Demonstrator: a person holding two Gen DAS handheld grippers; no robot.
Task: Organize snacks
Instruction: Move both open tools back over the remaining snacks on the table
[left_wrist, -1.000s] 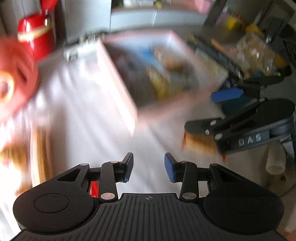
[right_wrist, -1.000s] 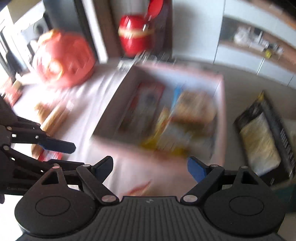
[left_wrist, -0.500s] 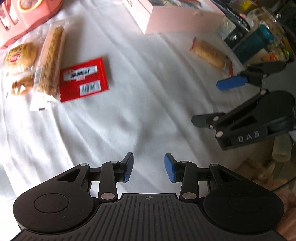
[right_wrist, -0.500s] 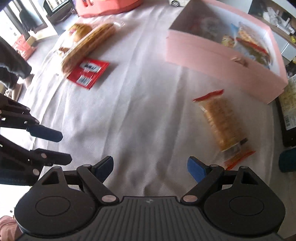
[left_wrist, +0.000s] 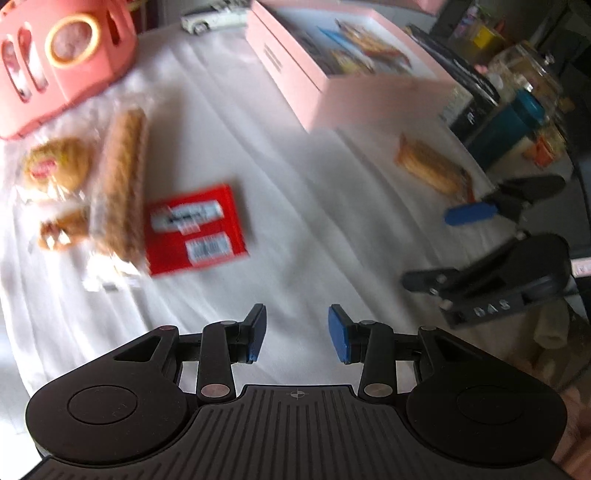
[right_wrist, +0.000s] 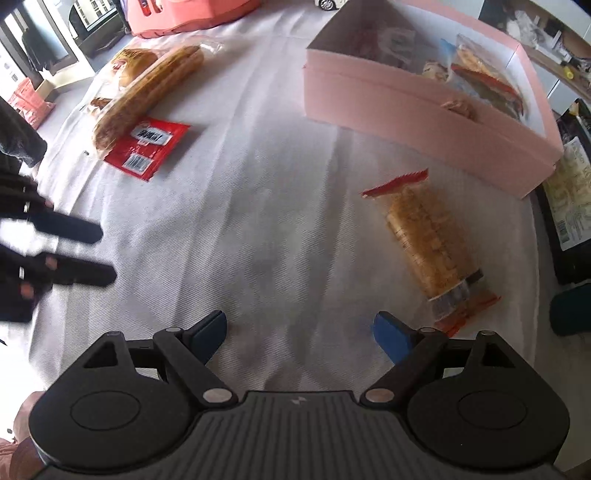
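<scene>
A pink box (left_wrist: 332, 70) (right_wrist: 417, 99) with several snacks inside sits at the far side of the white cloth. A cracker sleeve (right_wrist: 432, 243) (left_wrist: 432, 166) lies in front of it, just ahead and right of my right gripper (right_wrist: 299, 328). A red packet (left_wrist: 194, 229) (right_wrist: 147, 146), a long bread stick (left_wrist: 120, 181) (right_wrist: 147, 96) and wrapped buns (left_wrist: 55, 166) lie at the left. My left gripper (left_wrist: 297, 334) is open and empty above bare cloth. My right gripper is open wide and empty, and also shows in the left wrist view (left_wrist: 436, 247).
A pink basket (left_wrist: 55, 59) stands at the far left. A white toy car (left_wrist: 210, 18) sits behind the box. A dark box (right_wrist: 569, 206), a teal container (left_wrist: 506, 129) and jars crowd the right edge of the table.
Both grippers pulled back from above the pink box to low over the cloth. Since half a second ago the left view has tilted up, bringing the box and basket into view.
</scene>
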